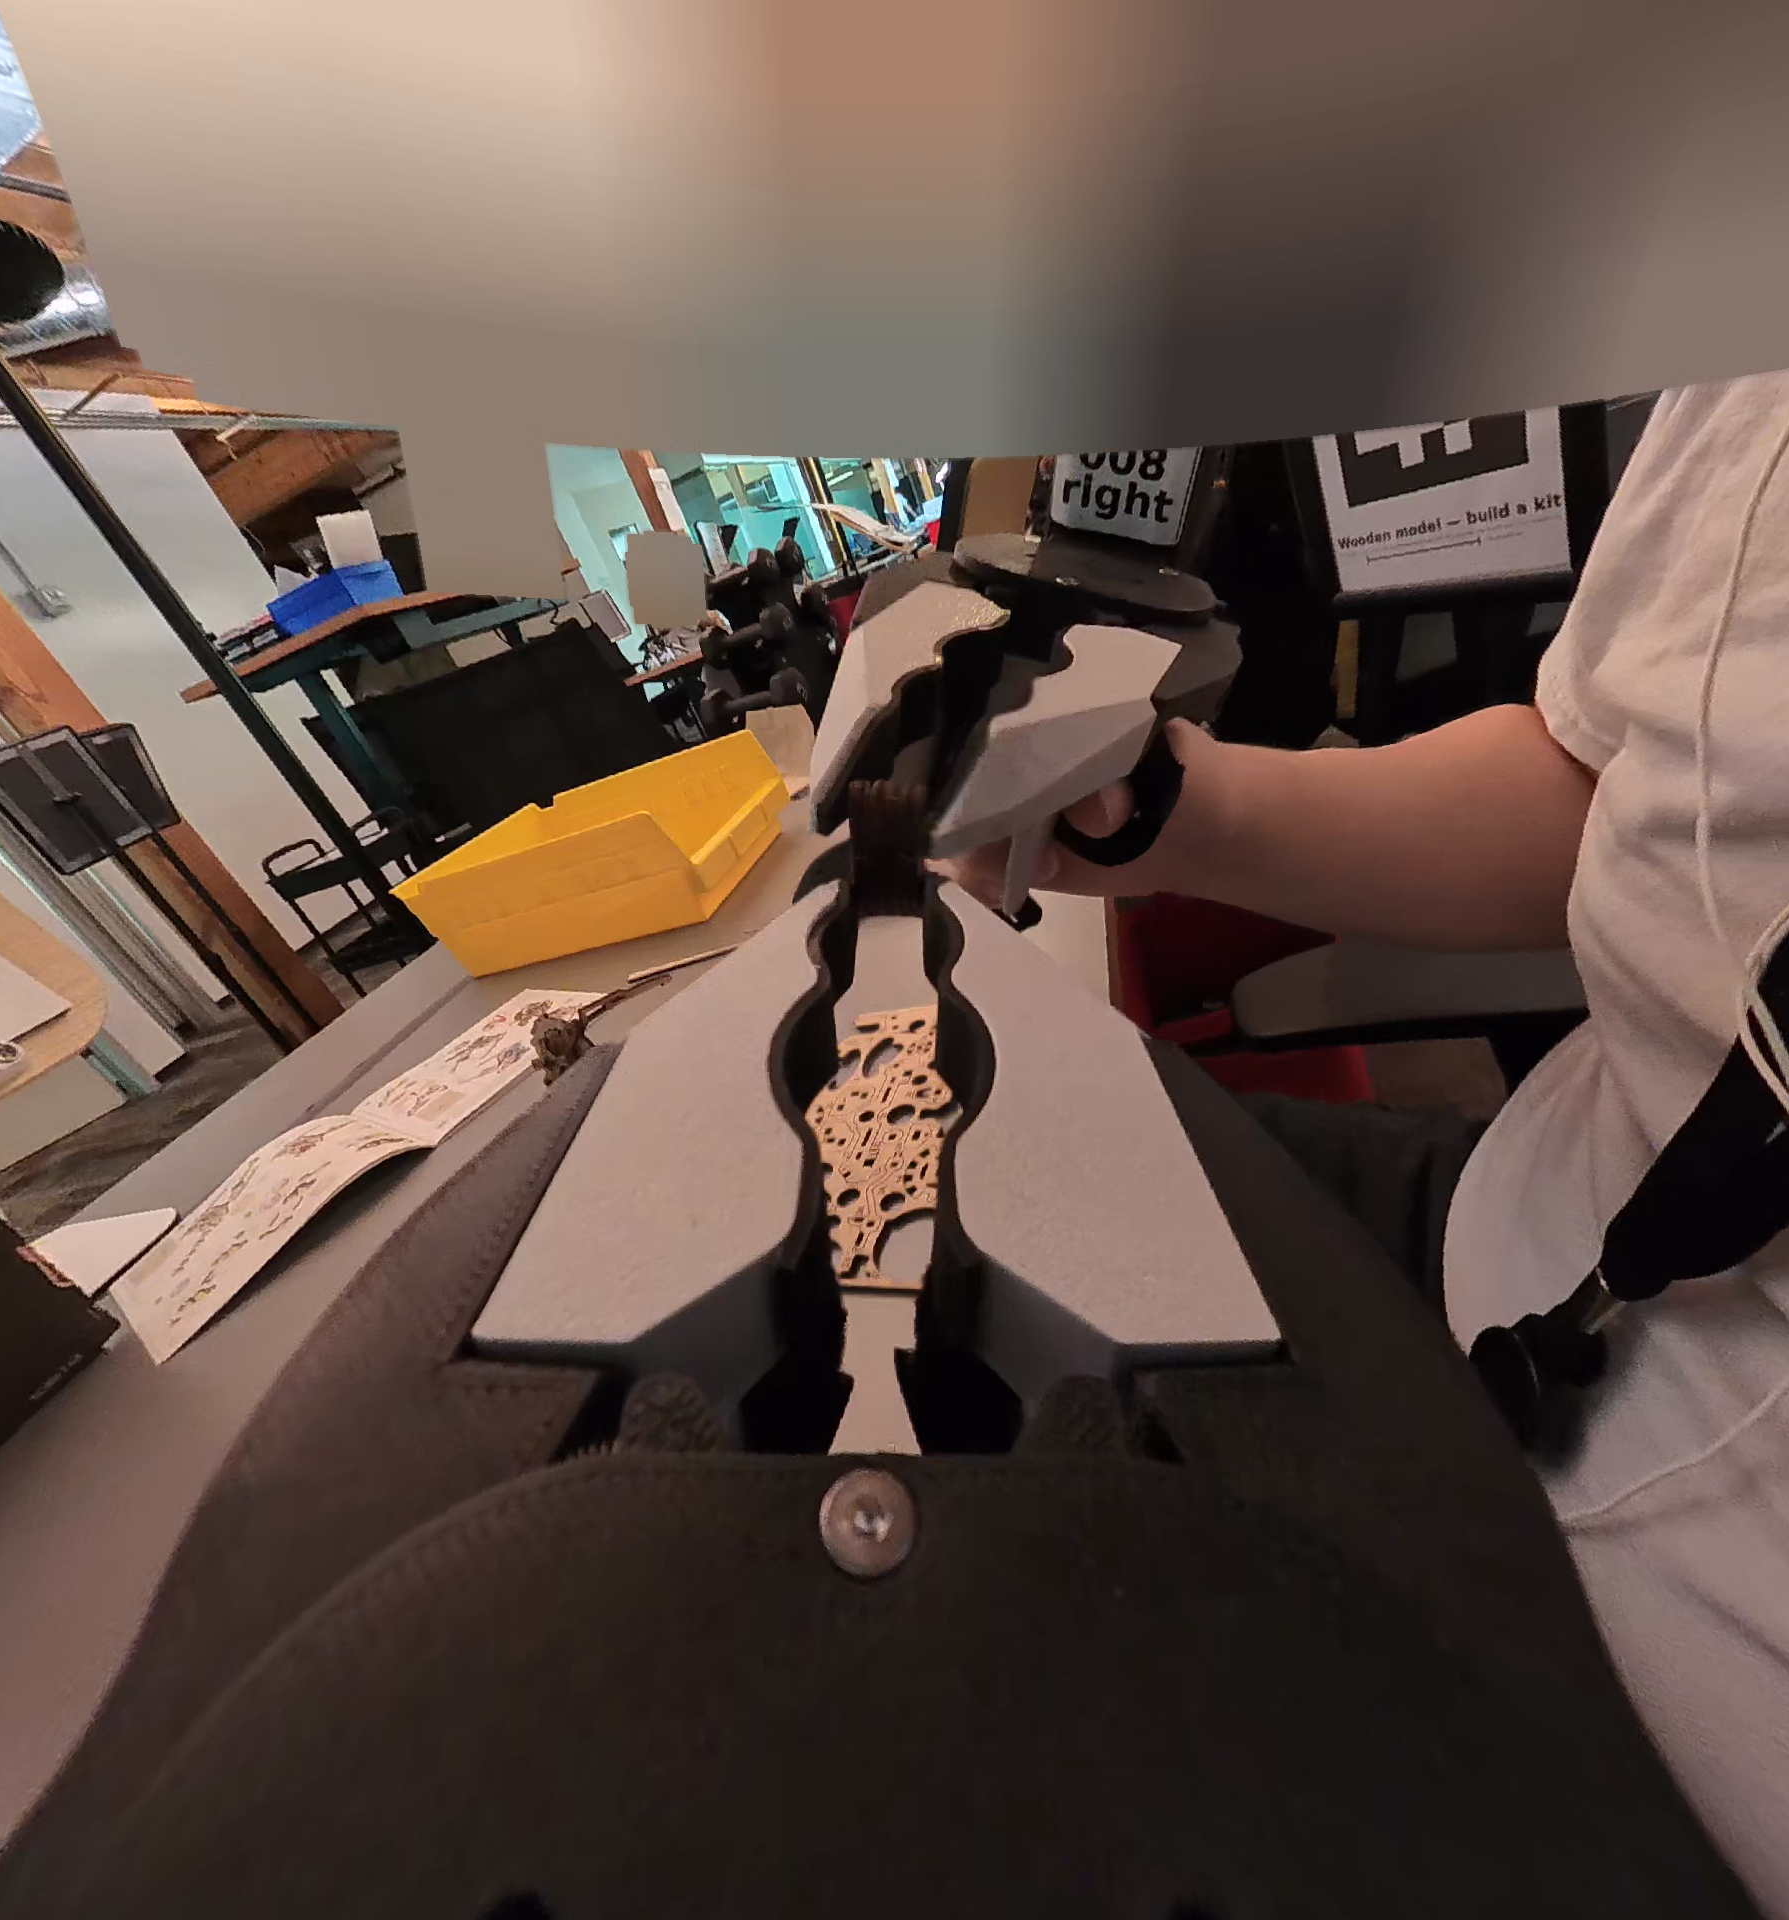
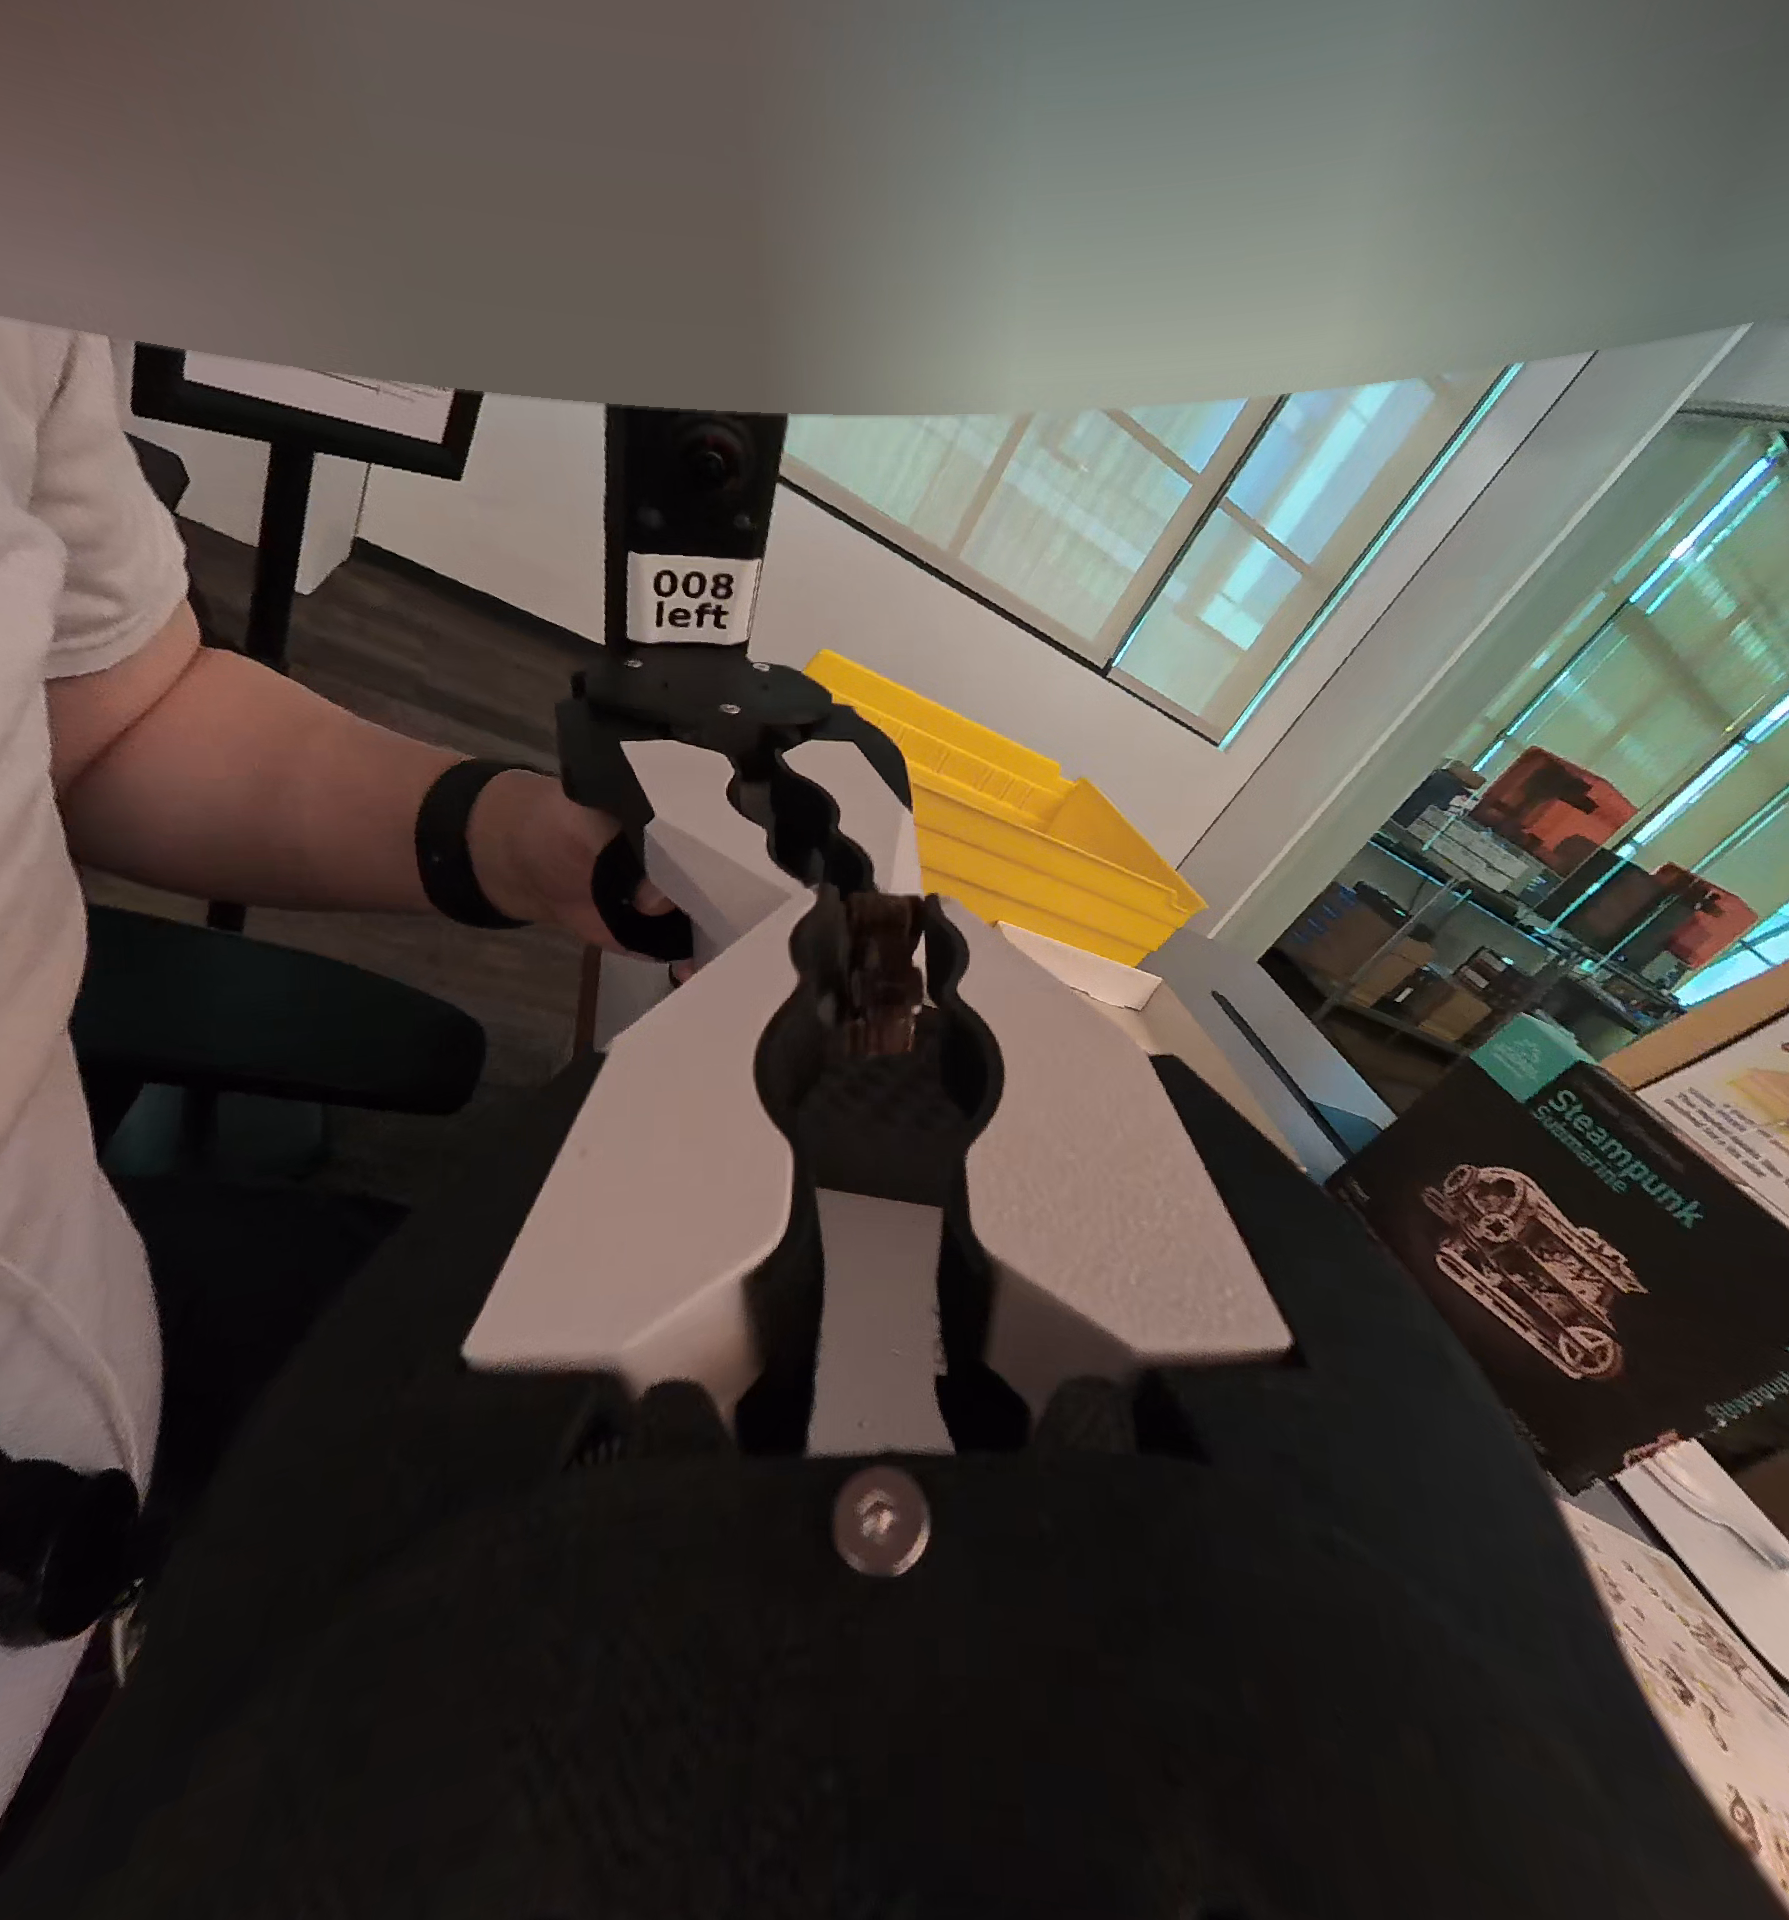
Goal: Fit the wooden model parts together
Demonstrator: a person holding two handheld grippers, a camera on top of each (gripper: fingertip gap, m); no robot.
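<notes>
Both jaws pinched tip to tip on small dark-brown layered wooden assembly (image 1: 885,847), held high above grey table (image 1: 474,987); risk of slipping or cracking under twist between left gripper (image 1: 887,896) and right gripper (image 2: 874,940).

Yellow bin (image 1: 599,862), seemingly dark-brown wooden part (image 2: 882,971)

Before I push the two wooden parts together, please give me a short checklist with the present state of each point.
1. Left gripper shut on the wooden assembly: ok.
2. Right gripper holds the same assembly: ok.
3. Both grippers lifted above the table: ok.
4. Tab lined up with slot: cannot tell, the fingers hide it.
5. Parts sheet lies under the work, apart from it: ok.
</notes>
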